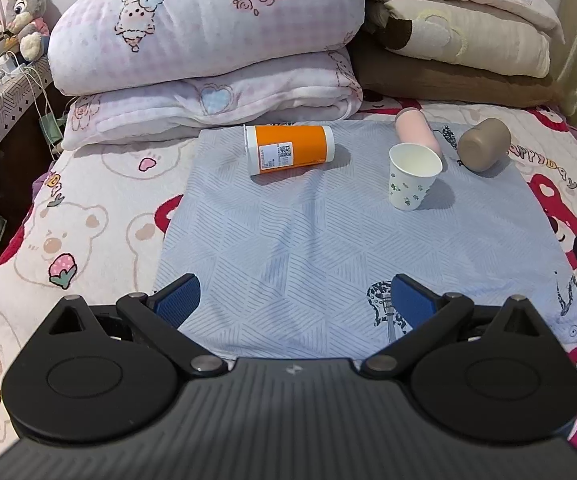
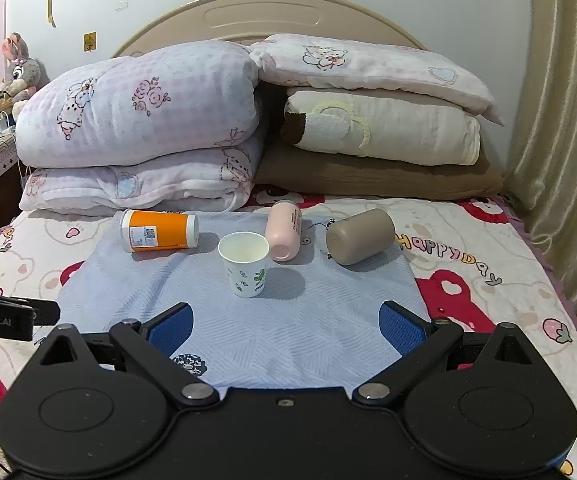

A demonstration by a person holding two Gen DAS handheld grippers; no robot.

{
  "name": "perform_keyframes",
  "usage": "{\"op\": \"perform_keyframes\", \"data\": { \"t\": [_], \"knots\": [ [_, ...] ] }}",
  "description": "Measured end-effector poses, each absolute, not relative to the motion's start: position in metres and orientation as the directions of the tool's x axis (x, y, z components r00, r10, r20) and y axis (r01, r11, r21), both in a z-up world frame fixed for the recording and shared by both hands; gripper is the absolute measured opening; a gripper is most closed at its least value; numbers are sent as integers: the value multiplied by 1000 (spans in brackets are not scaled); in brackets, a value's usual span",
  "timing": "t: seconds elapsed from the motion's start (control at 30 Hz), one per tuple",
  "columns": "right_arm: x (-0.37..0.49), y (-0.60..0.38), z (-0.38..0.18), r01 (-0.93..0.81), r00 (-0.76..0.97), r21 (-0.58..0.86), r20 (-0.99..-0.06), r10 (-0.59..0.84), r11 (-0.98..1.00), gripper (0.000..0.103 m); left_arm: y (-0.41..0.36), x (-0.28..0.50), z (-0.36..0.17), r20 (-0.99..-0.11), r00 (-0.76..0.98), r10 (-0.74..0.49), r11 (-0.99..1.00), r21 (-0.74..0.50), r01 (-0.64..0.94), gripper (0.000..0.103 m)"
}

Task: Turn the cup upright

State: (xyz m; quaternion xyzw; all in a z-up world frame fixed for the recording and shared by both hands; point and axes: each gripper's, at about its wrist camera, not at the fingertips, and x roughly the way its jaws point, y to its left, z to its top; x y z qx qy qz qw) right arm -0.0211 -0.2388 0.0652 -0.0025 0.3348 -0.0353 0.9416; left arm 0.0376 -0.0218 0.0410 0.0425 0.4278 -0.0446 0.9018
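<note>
Paper cup [image 2: 244, 269] stands upright, mouth up, mid blue cloth [image 2: 308, 332]; orange cup [image 2: 159, 230], pink cup [image 2: 285, 235], tan cup [image 2: 360, 236] lie on their sides behind it. Left gripper [image 1: 294, 300] and right gripper [image 2: 286, 322] hover short of the cups — jaws wide, empty, likely ready for the next pick.

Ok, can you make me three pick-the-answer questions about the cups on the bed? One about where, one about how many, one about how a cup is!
1. Where is the orange cup?
A. left of the paper cup
B. inside it
C. on the pillows

2. How many cups lie on their sides?
A. one
B. three
C. five

3. How is the paper cup?
A. crushed flat
B. upside down
C. standing, mouth up

Answers:
1 A: it lies off to the paper cup's left on the blue cloth.
2 B: orange, pink cup and brown cup all lie down.
3 C: its open white mouth faces up.
</note>
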Motion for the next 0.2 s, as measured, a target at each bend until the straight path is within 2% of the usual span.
{"op": "perform_keyframes", "data": {
  "t": [0.2],
  "knots": [
    [-21, -239, 68, 67, 777, -37, -625, -76, 997, 101, -20, 35, 43, -773, 633, -41, 992, 42, 116, 103]
  ]
}}
